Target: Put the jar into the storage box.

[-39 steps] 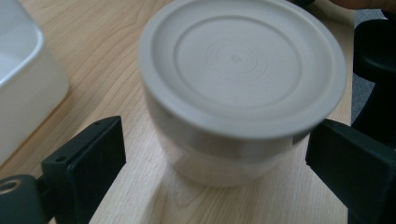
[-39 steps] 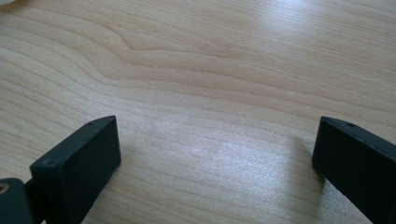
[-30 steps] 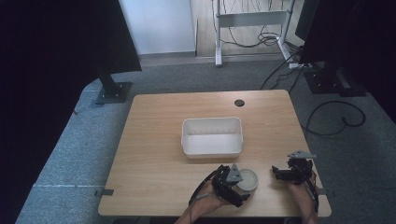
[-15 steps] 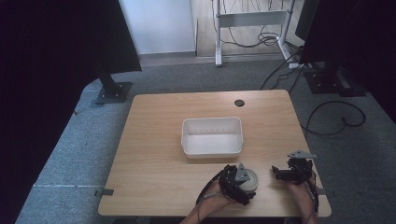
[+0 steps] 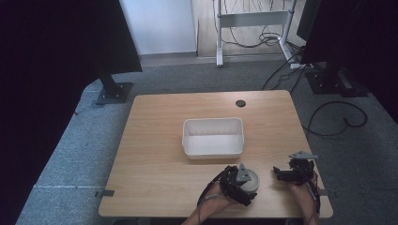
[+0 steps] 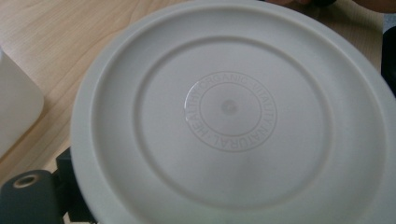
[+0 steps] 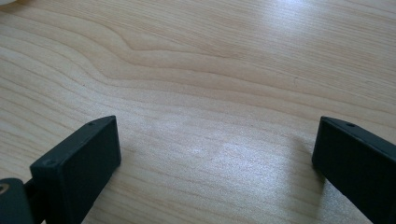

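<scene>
A round pale grey plate is near the table's front edge, and my left gripper is shut on its rim. In the left gripper view the plate's ringed underside, embossed with a circle of lettering, faces the camera very closely. It hides the jaws except one black part at the lower left. To the plate's right, my right gripper stands open just above bare wood. Its two black fingers are wide apart with nothing between them.
A white rectangular bin, empty, sits mid-table just beyond the plate; its corner appears at the left of the left gripper view. A dark round hole marks the far side of the wooden table. Cables lie on the floor to the right.
My left gripper has turned and shifted slightly with the plate, which has barely changed place. The right gripper has stayed still.
</scene>
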### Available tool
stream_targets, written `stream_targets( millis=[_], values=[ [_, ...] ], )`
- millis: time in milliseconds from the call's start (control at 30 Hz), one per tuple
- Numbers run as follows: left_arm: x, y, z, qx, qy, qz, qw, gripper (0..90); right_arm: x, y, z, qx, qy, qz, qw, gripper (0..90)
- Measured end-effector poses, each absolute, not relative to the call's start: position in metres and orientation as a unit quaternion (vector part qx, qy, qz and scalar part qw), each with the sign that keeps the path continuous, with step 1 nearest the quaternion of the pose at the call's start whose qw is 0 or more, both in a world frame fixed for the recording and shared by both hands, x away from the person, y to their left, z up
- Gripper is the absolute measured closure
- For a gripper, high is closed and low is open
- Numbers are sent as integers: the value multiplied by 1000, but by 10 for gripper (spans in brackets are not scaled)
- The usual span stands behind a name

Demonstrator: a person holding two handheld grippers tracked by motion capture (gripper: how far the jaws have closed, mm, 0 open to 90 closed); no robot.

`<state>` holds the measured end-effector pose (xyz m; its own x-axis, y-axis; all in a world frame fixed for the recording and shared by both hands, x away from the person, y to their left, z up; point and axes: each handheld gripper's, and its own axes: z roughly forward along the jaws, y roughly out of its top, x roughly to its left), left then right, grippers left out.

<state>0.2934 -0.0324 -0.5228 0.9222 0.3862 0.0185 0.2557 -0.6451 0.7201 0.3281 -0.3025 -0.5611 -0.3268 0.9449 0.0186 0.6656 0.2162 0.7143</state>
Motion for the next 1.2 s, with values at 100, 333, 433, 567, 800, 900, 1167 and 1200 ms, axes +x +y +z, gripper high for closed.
stream_targets(
  millis=[100,333,433,567,800,900,1167,1200],
  values=[
    [293,-31,-519,903,175,90,382,98,328,-302,-561,538,749,321,218,8],
    [295,-27,-513,903,176,98,380,98,328,-303,-561,538,749,321,218,8],
    [296,-24,-510,902,178,102,381,98,328,-303,-561,538,749,321,218,8],
    [297,-22,-507,900,180,105,382,98,328,-303,-561,538,749,321,218,8],
    [301,-16,-501,898,187,111,383,98,328,-303,-561,538,749,321,218,8],
    [303,-12,-498,898,190,115,381,98,328,-303,-561,538,749,321,218,8],
    [310,0,-488,893,200,126,383,98,328,-303,-561,538,749,321,218,8],
    [311,1,-487,892,202,127,383,98,328,-303,-561,538,749,321,218,8]
  ],
)
